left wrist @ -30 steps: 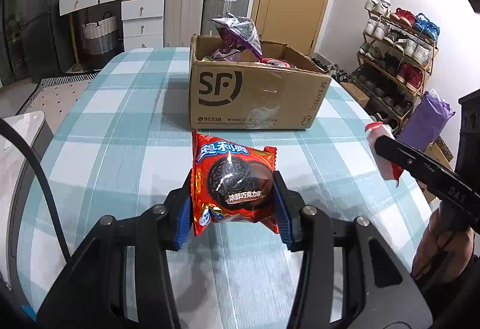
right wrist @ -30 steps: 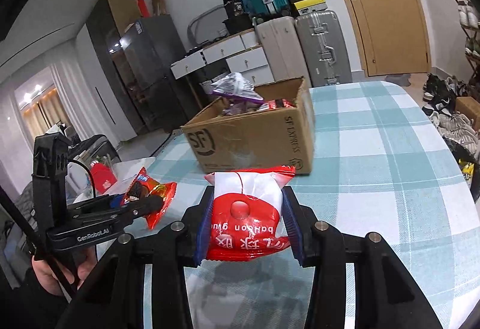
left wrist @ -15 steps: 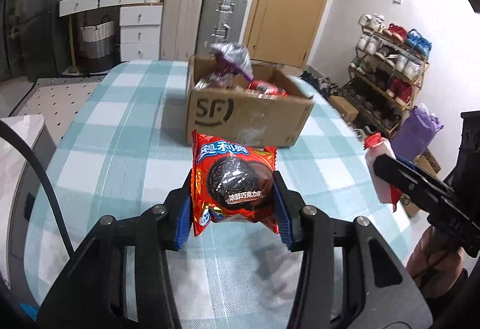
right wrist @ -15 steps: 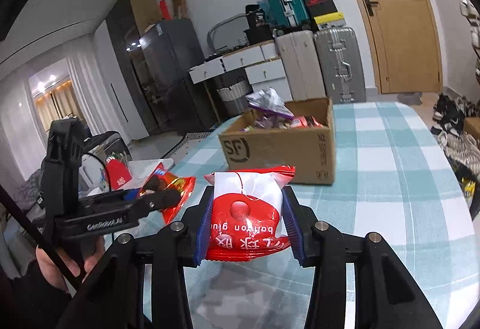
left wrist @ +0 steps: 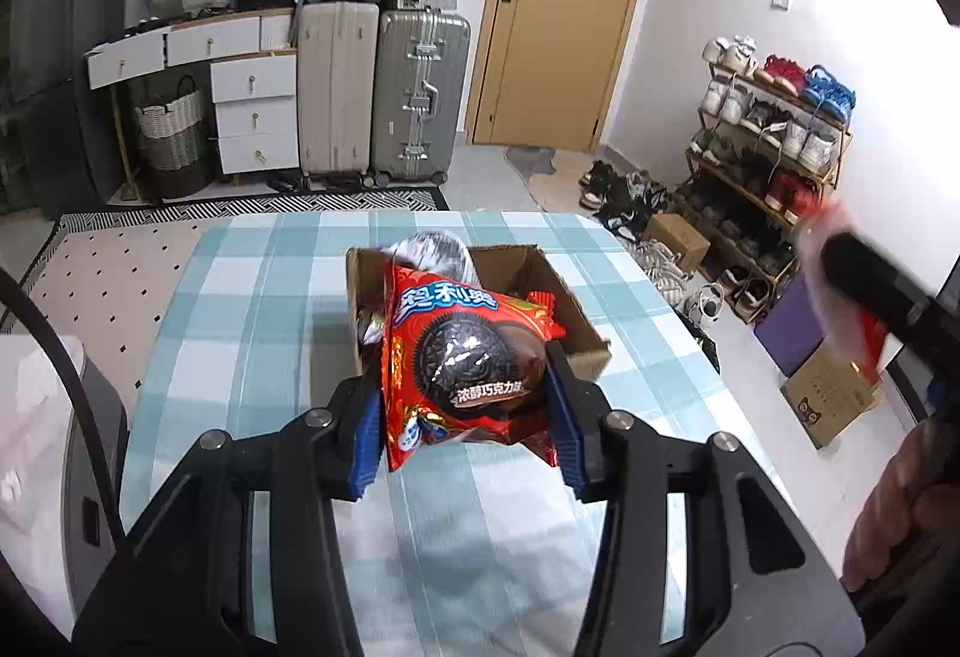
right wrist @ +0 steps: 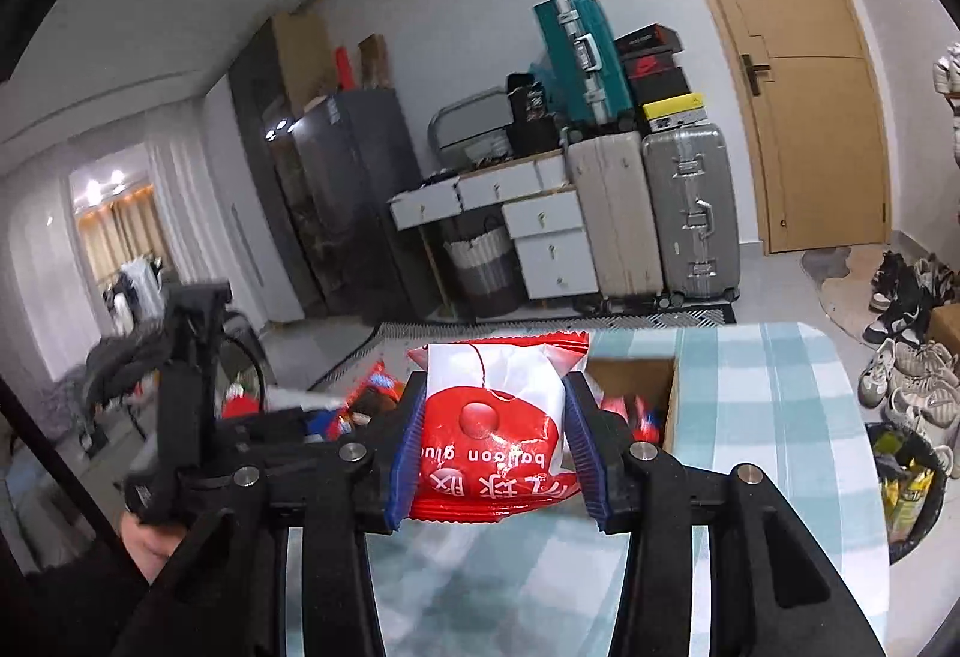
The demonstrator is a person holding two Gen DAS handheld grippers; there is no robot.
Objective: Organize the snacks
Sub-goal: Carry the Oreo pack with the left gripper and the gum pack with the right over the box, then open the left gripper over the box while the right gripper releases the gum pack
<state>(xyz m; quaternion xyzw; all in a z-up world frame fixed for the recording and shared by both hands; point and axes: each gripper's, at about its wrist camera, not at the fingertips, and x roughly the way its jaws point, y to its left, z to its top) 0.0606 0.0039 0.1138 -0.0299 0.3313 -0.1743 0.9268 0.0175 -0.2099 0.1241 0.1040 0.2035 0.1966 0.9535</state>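
My left gripper (left wrist: pixel 465 411) is shut on a red Oreo snack pack (left wrist: pixel 468 357) and holds it high above the table, in front of the open cardboard box (left wrist: pixel 576 321). The box holds several snacks, among them a silvery bag (left wrist: pixel 435 249). My right gripper (right wrist: pixel 492 435) is shut on a red and white balloon gum pack (right wrist: pixel 495 417), also raised, with the box (right wrist: pixel 630 375) just behind it. The right gripper shows blurred at the right of the left wrist view (left wrist: pixel 864 291). The left gripper shows at the left of the right wrist view (right wrist: pixel 336 414).
The table has a teal checked cloth (left wrist: pixel 252 333). Beyond its far end stand suitcases (left wrist: pixel 420 93), white drawers (left wrist: pixel 252 117) and a door (left wrist: pixel 570 9). A shoe rack (left wrist: pixel 774 135) is at the right.
Both grippers have risen with their packs and now look down into the box from above. The box appears lower and smaller in both views.
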